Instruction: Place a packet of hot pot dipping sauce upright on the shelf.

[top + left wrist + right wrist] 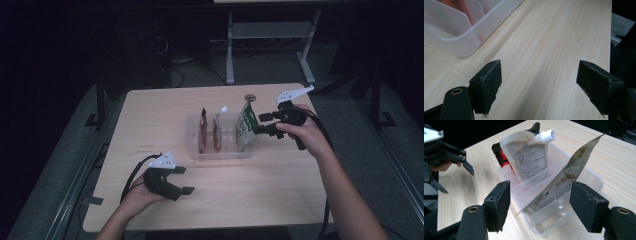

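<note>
Right gripper (540, 205) stands jaws apart around a green pouch (564, 182) left leaning in the divided bin (596, 178); left gripper (539, 85) waits open, empty

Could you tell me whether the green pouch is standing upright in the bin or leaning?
Leaning. The green pouch sits in the clear bin, end compartment, tilted against a divider, between the open right tongs.

There is one clear plastic bin (220, 150) with dividers on one wooden table (150, 125). In the bin stand three pouches — one red pouch (203, 131), one white pouch with a spout (529, 157) and one green-and-white pouch (245, 125). Two grippers are in use — the left gripper (184, 180) and the right gripper (260, 123).
</note>
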A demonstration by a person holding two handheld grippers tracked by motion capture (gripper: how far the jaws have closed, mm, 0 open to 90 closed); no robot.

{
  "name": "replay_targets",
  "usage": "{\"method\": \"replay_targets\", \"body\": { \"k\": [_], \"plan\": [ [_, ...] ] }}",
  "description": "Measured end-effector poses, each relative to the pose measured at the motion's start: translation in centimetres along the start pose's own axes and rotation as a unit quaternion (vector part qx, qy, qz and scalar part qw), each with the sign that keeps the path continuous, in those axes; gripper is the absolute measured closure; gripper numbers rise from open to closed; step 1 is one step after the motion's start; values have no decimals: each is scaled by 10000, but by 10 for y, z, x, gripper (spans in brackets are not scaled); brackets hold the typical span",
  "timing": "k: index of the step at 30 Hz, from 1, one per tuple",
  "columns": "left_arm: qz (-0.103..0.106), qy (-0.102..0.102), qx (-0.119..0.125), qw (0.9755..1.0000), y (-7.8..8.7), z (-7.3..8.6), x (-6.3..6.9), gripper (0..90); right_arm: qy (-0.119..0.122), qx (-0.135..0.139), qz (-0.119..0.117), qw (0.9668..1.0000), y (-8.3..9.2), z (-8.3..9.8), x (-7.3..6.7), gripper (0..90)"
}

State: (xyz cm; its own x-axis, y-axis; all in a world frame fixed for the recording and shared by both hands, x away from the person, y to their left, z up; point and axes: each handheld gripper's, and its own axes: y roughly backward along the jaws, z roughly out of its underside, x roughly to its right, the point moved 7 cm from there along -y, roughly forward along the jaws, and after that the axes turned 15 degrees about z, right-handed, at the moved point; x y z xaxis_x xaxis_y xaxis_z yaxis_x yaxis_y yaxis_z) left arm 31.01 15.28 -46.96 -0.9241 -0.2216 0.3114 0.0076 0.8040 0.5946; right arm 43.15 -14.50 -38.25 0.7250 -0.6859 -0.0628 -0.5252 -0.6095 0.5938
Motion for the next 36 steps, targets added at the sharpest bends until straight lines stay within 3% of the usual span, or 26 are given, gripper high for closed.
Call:
{"method": "replay_targets", "body": {
  "k": [10,20,27,36],
  "plan": [
    [1,-8,-25,10000,0,0,0,198,53,154,-27,9999,16,16,-10,298],
    [-28,31,-20,10000,5,1,0,198,139,121,-26,9998,22,38,-23,280],
    [-86,112,45,9999,15,3,3,198,248,14,107,9996,25,63,-32,276],
    [-123,193,61,9997,20,16,6,199,143,-229,185,9995,24,106,-39,261]
  ]
}}
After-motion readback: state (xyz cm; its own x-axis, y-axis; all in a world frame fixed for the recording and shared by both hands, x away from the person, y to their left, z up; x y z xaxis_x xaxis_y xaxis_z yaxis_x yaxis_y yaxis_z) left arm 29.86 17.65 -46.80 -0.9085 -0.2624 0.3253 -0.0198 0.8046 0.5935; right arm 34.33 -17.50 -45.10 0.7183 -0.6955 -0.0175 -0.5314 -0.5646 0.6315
